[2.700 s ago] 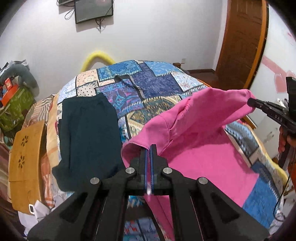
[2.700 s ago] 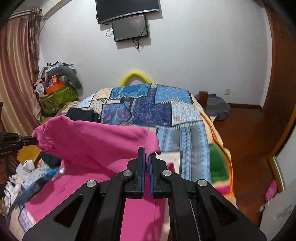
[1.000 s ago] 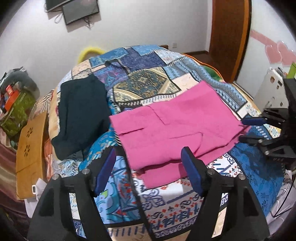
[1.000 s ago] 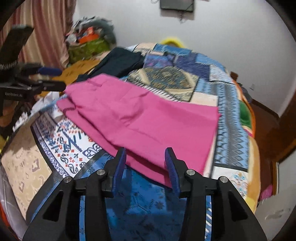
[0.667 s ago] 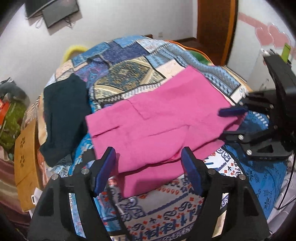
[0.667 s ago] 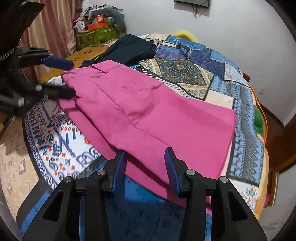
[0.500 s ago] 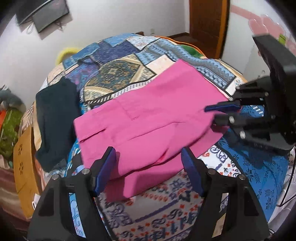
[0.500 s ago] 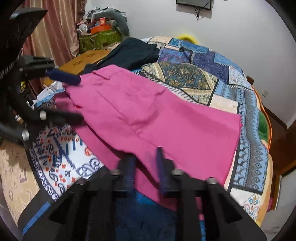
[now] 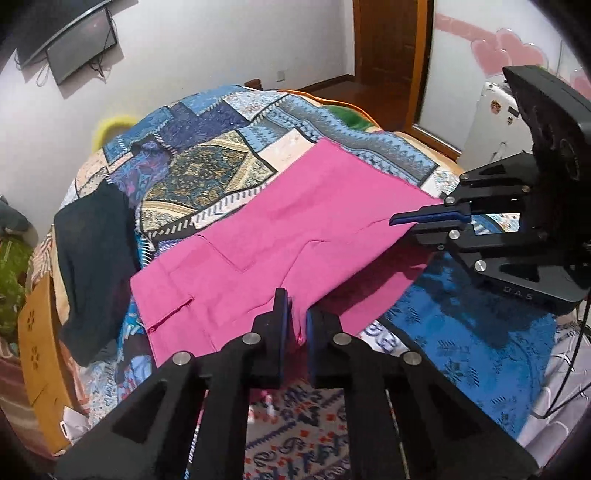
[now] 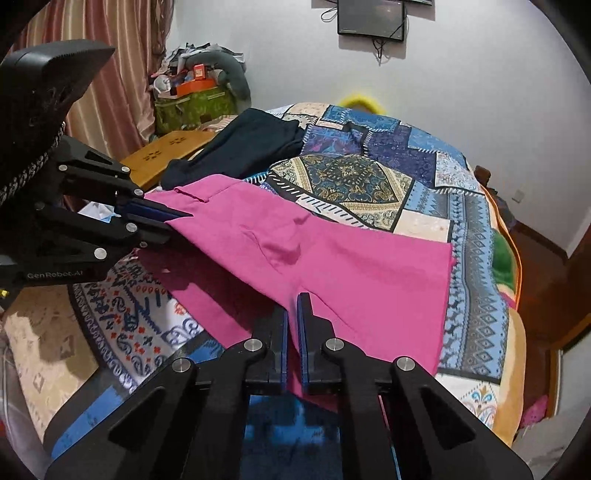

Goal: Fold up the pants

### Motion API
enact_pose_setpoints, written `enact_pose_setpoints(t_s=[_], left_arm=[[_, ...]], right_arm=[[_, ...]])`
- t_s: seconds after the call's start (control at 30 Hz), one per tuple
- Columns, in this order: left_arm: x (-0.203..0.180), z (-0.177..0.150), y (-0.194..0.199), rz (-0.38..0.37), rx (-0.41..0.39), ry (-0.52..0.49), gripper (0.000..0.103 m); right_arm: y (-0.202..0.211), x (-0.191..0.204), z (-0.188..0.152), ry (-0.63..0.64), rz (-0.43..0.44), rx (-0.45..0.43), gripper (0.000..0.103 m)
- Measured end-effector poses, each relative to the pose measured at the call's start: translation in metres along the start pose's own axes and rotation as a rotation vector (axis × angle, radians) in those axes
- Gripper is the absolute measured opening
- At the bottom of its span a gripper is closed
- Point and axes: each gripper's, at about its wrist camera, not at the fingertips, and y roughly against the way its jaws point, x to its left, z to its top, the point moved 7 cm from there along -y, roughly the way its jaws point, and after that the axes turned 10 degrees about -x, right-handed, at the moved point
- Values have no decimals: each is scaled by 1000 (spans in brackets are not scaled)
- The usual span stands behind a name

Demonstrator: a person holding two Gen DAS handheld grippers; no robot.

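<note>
Pink pants (image 9: 280, 236) lie folded across a patchwork quilt (image 9: 207, 173), also in the right wrist view (image 10: 332, 266). My left gripper (image 9: 294, 314) is shut on the near edge of the pink pants at the waist end; it shows from the side in the right wrist view (image 10: 173, 221). My right gripper (image 10: 293, 314) is shut on the near edge of the pink pants at the leg end; it shows in the left wrist view (image 9: 410, 225). The near edge is lifted slightly off the bed.
A dark folded garment (image 9: 92, 266) lies on the quilt's far left, next to a wooden tray table (image 9: 37, 347). A wooden door (image 9: 391, 55) stands at the back right. A screen (image 10: 369, 16) hangs on the wall. Clutter (image 10: 195, 92) sits by the curtain.
Both grippers let go of the pants after laying the fold down, hung open above the near edge, then came down and closed on that edge.
</note>
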Motion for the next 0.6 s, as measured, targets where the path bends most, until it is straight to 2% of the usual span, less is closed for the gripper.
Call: enact_pose_setpoints(t_s=[0.27,0.43,0.53,0.6], left_arm=[[-8,-19,-8,-36,50,38,12],[-9,-23,-1,-43,44,55,23],[-10,-24,7,-50,38,63,34],[-9,-25,14,-51,34,71,44]], right_arm=[[-3,8,-25,-45,16,50,4],[-5,9,-41,-103,36,111,7],[1,7,-40,-133,42,126,8],[7,7,-38,-150,49,121,12]])
